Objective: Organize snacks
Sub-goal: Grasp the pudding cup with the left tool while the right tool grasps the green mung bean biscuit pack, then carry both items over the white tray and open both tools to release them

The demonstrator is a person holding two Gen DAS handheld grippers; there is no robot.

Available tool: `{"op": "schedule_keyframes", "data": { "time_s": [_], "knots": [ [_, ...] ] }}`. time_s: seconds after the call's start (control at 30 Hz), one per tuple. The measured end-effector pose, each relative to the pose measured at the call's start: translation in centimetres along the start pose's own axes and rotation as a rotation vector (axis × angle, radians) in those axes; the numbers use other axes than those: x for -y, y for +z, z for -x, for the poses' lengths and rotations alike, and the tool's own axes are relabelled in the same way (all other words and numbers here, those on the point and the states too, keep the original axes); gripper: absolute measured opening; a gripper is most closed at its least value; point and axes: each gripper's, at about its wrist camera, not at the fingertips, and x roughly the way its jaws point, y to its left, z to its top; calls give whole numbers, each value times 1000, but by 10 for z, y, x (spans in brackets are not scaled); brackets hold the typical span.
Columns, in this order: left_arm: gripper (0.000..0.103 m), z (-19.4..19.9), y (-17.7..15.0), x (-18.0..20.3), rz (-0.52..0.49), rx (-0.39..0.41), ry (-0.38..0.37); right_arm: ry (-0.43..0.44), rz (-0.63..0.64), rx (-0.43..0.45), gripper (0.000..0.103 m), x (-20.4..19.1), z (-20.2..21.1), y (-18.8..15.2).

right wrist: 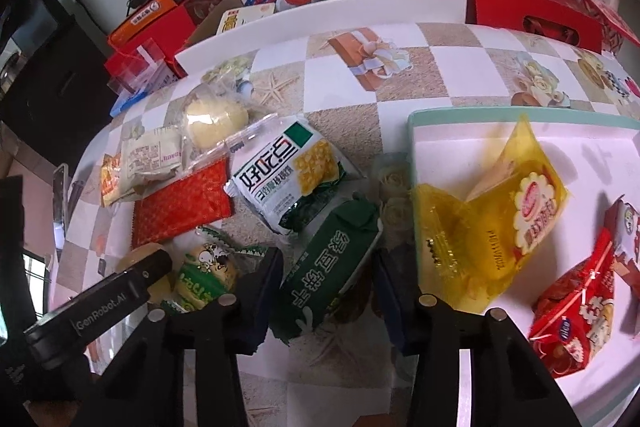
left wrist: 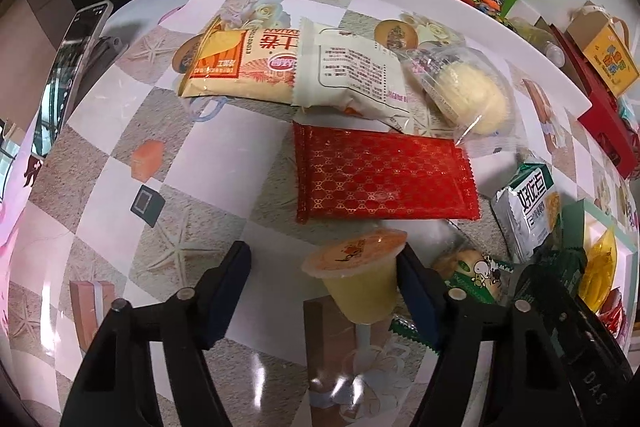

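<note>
Green snack packet [right wrist: 332,267] lies on the bench [right wrist: 400,83] between the apart jaws of the right hand-held gripper [right wrist: 326,287]; tray [right wrist: 520,115] at two o'clock. Close squarely across its middle. Left hand-held gripper [left wrist: 324,291], jaws apart, flanks a jelly cup [left wrist: 360,275].

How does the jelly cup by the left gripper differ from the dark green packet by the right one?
The jelly cup is a rigid pale yellow tub with an orange lid; the dark green packet is a soft pillow wrapper with white lettering. The cup stands upright; the packet lies flat. Both sit on the table between open fingers, ungrasped.
</note>
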Motion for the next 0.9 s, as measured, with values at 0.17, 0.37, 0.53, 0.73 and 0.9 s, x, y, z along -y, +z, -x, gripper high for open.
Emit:
{"op": "schedule_keyframes", "data": {
  "time_s": [0.17, 0.37, 0.53, 0.73, 0.9],
  "knots": [
    [69, -5, -1, 4, -27, 12, 12, -22, 31, 0, 41, -5, -12, -3],
    [62, -7, -3, 8, -66, 30, 51, -63, 71, 9, 41, -12, -13, -4],
    [45, -4, -5, 13, -71, 36, 44, -94, 80, 8, 27, -11, -10, -4],
    [45, 0, -2, 12, -40, 31, 17, -82, 53, 7, 27, -5, -5, -2],
    [45, 13, 0, 2, -34, 49, 7, -58, 44, 12, 27, -5, 0, -1]
  ]
}}
